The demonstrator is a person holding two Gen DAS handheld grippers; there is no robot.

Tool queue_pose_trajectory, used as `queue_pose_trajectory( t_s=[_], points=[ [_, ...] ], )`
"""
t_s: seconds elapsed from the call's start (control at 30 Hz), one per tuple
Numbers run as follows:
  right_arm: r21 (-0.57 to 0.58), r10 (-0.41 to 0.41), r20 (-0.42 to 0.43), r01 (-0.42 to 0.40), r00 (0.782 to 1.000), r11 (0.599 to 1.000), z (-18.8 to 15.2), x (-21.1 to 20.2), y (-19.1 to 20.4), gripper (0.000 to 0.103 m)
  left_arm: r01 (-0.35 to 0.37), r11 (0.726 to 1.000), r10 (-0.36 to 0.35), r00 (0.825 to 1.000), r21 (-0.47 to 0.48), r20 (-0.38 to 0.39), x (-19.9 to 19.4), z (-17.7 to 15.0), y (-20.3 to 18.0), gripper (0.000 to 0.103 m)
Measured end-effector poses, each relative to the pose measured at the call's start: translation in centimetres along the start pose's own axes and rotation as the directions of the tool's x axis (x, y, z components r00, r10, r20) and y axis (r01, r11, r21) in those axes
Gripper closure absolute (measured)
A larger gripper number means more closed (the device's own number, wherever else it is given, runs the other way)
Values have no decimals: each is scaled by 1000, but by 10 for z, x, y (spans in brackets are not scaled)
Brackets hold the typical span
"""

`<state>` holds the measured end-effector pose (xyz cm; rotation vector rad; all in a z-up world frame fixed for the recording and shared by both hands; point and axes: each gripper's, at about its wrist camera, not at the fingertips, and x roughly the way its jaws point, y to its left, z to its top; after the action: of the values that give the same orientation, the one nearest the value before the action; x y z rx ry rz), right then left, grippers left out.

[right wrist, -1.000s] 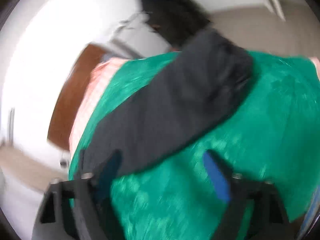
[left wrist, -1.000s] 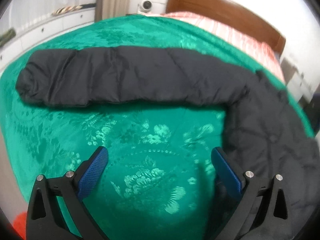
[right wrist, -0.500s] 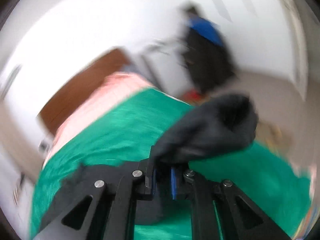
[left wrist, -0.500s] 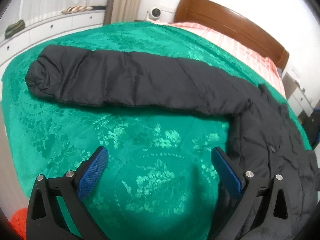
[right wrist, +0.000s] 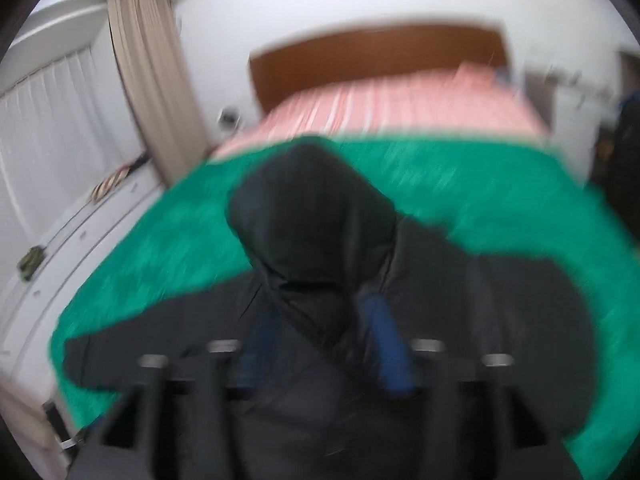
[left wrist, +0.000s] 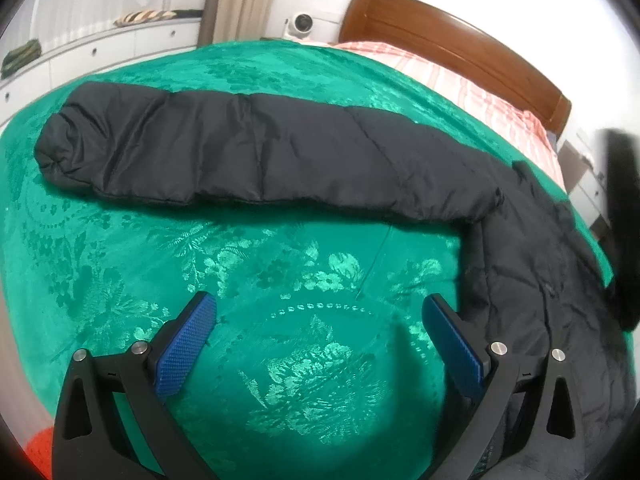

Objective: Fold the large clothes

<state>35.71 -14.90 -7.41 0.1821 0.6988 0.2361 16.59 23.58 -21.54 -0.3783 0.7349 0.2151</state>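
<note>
jacket (left wrist: 280, 152): puffy, soft, light, slippery; sleeve lies ahead of left claw (left wrist: 320, 344).
left claw: open, empty.
right claw (right wrist: 320, 344): jaws just opening, sleeve cuff between.
hold: cuff.

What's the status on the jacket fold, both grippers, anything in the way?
Left gripper open, empty, over green bedspread. Right gripper just opening, black jacket sleeve between its jaws. Nothing blocking.

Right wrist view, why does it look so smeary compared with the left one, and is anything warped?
Right wrist view: motion blur smears the black jacket, green bedspread and the right tongs. Left wrist view: sharp, evenly lit, soft shadow under the jacket sleeve; fisheye bends the wooden headboard in both.
</note>
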Motion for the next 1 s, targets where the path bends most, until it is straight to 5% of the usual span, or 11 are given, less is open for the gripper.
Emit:
queue_pose_trajectory(
  t_s=[0.17,0.3,0.47,0.6,0.8,1.0],
  points=[
    [42,149,-140,-145,979,989,-86,28,33,43,-44,998,44,999,40,0,6,-3,-7,0],
    [-76,154,-118,-164,981,984,-144,-23,34,43,-87,993,87,996,79,-1,10,-5,-14,0],
    [-235,-3,100,26,995,972,-201,-127,2,29,-114,988,114,993,108,11,12,-9,-18,0],
    [-150,-207,263,252,942,956,-234,-187,-46,21,-139,984,136,990,115,35,12,-14,-20,0],
    [5,-411,299,430,861,903,-250,-210,-118,17,-202,971,196,979,130,58,16,-16,-26,0],
    [94,-415,267,406,870,909,-261,-208,-160,17,-215,970,212,977,117,34,21,-12,-26,0]
  ],
)
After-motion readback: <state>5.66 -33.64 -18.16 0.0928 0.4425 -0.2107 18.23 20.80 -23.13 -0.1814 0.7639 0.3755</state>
